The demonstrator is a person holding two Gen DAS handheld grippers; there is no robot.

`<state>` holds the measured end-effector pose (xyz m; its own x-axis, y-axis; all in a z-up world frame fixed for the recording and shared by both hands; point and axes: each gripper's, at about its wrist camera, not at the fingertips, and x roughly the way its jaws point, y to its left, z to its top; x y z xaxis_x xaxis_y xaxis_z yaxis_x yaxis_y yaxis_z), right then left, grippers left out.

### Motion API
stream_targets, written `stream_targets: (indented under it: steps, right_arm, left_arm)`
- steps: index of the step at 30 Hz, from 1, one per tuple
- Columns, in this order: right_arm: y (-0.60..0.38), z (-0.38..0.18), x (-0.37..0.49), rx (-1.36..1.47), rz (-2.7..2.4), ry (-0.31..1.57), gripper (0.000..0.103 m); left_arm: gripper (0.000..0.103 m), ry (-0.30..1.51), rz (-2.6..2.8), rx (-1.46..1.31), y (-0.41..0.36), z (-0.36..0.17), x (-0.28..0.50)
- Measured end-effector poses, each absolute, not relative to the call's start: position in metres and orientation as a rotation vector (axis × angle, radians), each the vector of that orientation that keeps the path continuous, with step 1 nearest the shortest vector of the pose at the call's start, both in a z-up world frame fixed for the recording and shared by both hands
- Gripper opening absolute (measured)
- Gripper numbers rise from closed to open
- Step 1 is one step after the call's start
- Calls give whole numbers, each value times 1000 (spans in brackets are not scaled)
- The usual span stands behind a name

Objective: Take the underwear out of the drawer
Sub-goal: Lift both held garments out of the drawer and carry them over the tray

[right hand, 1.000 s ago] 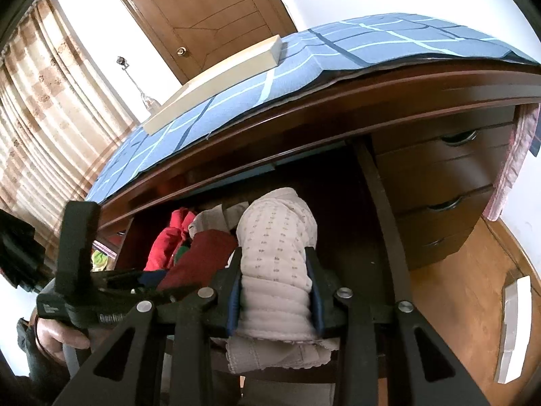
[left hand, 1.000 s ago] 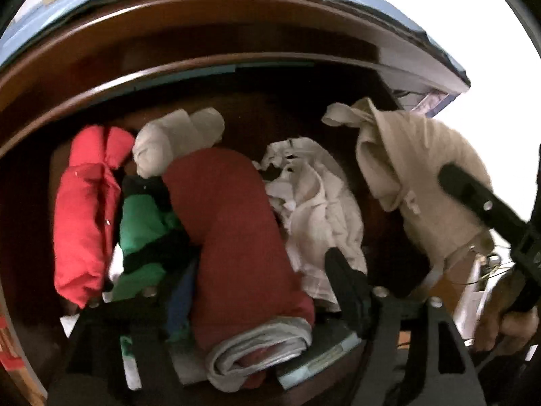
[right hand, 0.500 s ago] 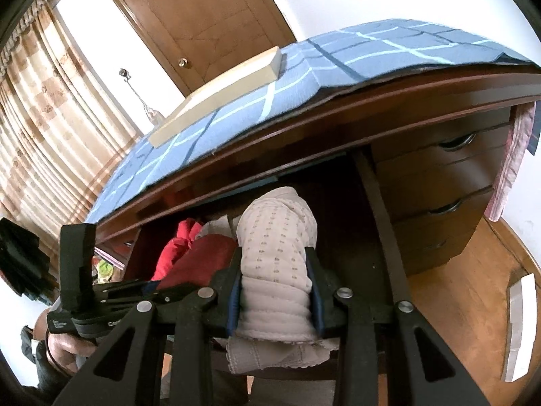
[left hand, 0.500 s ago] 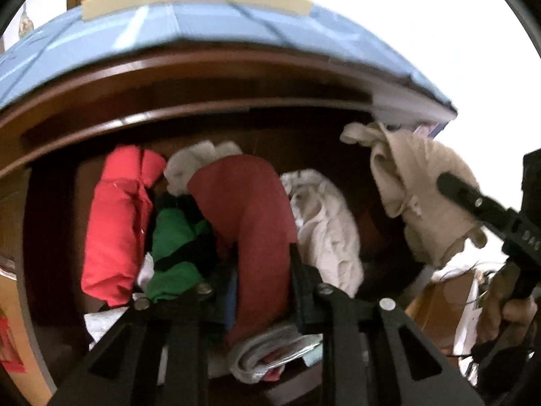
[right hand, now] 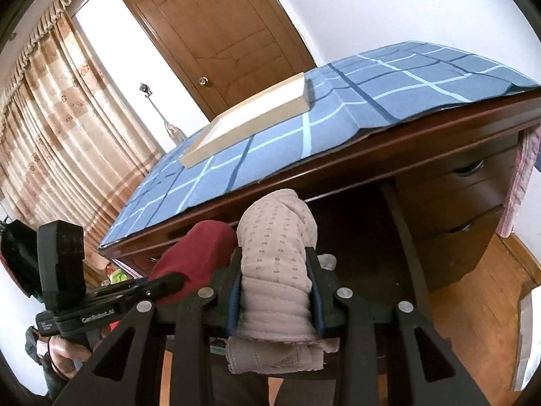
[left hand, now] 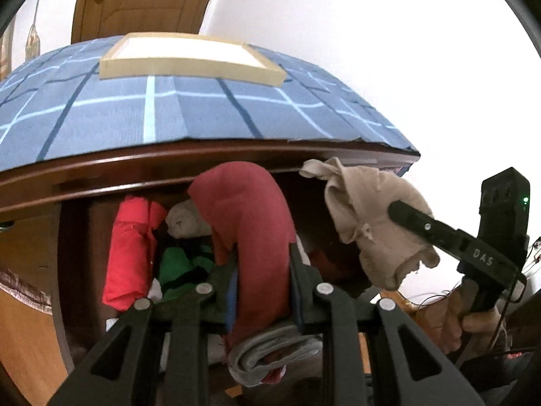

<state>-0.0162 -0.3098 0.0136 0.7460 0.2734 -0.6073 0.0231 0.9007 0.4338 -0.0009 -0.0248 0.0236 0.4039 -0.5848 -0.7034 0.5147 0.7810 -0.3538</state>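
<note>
Left gripper [left hand: 262,284] fingers, apart a second ago, now clenched on dark red roll [left hand: 250,223]; roll lifted, its top now against counter edge [left hand: 135,165], frame centre. Right gripper [right hand: 275,291] fingers still clamp beige dotted roll [right hand: 275,257], raised too. Judged: both pieces nearly clear of drawer [left hand: 72,253].

Left view alone shows remaining clothes: bright red bundle [left hand: 130,253], green piece [left hand: 179,264], lower left. Right view alone shows closed side drawers [right hand: 466,230], right.

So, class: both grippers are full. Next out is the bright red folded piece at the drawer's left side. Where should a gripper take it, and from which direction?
Take the bright red garment across its upper rolled end, coming from above and in front. It lies as a long fold running front to back, so jaws set across its narrow width should span it; its right flank presses against the green garment, leaving the top freest.
</note>
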Motion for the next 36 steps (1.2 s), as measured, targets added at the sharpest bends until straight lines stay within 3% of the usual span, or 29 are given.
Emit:
stream_targets:
  steps: [36]
  right_arm:
    - [-263,79,9,412,220,562,35]
  left_arm:
    - [23,747,-613,-47,-5,89,11]
